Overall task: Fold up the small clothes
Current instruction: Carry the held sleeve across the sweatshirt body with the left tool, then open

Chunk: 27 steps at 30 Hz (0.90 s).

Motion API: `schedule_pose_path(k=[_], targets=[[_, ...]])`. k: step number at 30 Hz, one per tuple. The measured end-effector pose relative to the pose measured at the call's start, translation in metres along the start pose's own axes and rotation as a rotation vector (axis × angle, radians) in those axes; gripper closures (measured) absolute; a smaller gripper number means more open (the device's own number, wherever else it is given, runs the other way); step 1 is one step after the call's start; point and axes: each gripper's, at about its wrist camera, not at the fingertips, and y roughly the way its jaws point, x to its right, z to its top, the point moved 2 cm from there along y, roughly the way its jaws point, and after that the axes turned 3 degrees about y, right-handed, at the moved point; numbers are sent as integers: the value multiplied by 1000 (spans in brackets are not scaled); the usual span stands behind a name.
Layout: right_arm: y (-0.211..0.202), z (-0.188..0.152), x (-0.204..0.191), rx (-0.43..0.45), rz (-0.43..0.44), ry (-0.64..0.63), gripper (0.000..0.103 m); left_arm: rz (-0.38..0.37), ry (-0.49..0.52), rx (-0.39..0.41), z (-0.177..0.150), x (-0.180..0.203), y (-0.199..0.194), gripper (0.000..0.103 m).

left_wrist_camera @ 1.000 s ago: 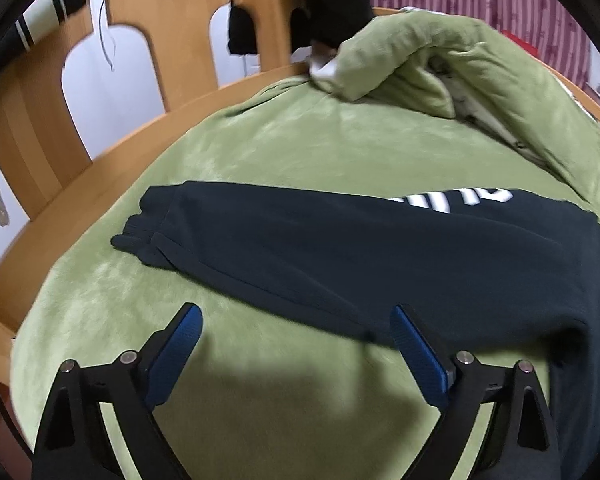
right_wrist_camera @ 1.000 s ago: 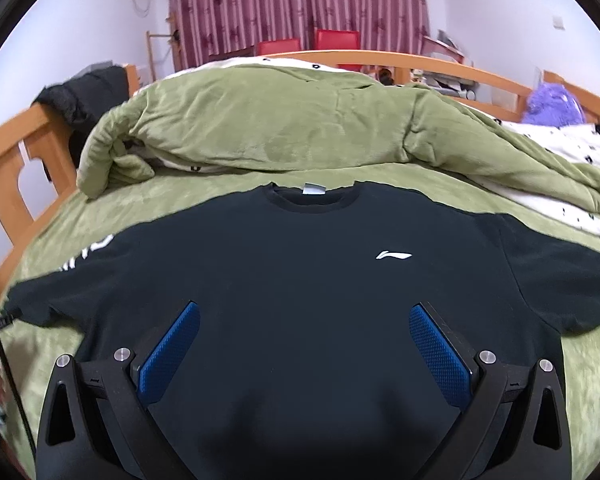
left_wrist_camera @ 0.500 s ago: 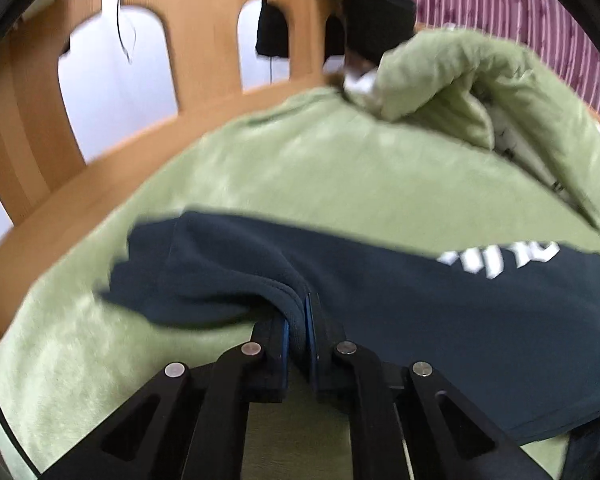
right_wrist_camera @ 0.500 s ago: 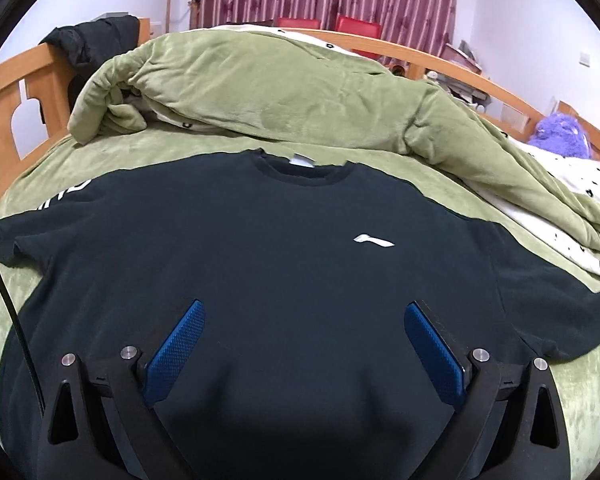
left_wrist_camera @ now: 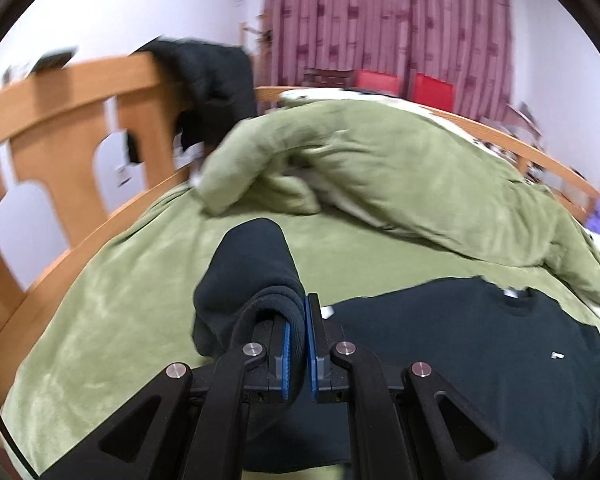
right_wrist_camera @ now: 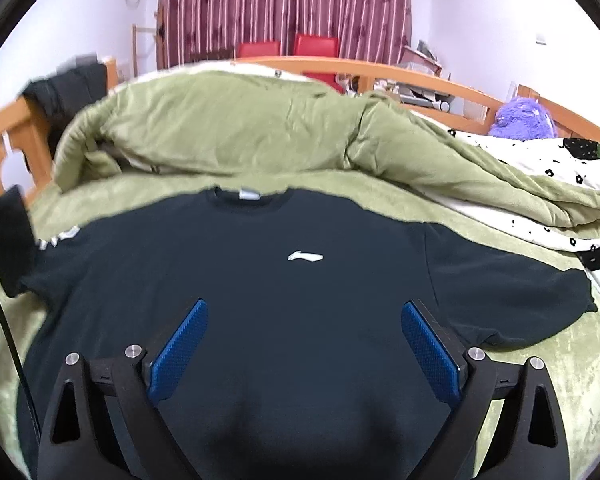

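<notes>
One sleeve (left_wrist_camera: 256, 280) of the black T-shirt (right_wrist_camera: 260, 280), spread flat on the green bedcover (left_wrist_camera: 112, 300), was pinched in the clenched left gripper (left_wrist_camera: 297, 336), best carried straight across the chest, while the right gripper (right_wrist_camera: 304, 348) hovered spread wide above the hem.

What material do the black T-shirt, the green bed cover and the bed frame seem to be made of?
Black T-shirt: probably a soft matte knit, maybe cotton; the sleeve bends limply in the shut left gripper.
Green bed cover: plush, velvety fabric; its nap shows light and dark patches.
Bed frame: apparently wood with a smooth orange-brown varnish; the grain is blurred.
</notes>
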Motion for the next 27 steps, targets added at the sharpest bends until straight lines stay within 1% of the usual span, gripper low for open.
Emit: schedule_pose_path(k=[2, 4, 7, 10, 14, 17, 19, 23, 24, 26, 27], targets=[[-4, 1, 14, 2, -32, -1, 7, -20, 25, -1, 4, 27, 0, 96], [-4, 3, 29, -6, -47, 18, 7, -48, 47, -3, 4, 58, -1, 96], [-4, 4, 51, -3, -43, 62, 7, -96, 72, -14, -2, 104, -3, 96], [-5, 4, 67, -12, -8, 115, 7, -146, 67, -31, -8, 139, -4, 96], [-9, 5, 76, -6, 4, 138, 7, -200, 92, -52, -22, 184, -5, 96], [-11, 4, 77, -4, 31, 143, 7, -239, 120, -62, -36, 219, -6, 96], [-12, 4, 75, -2, 35, 133, 7, -260, 139, -92, -50, 239, -4, 96], [-12, 3, 74, -4, 45, 123, 7, -298, 138, -144, -66, 261, -3, 95], [-12, 2, 74, -5, 47, 125, 7, -306, 141, -161, -71, 265, -4, 94], [-11, 3, 74, -8, 55, 128, 7, -302, 141, -177, -74, 266, -7, 87], [-12, 2, 73, -8, 61, 129, 7, -302, 135, -182, -76, 264, -10, 78]])
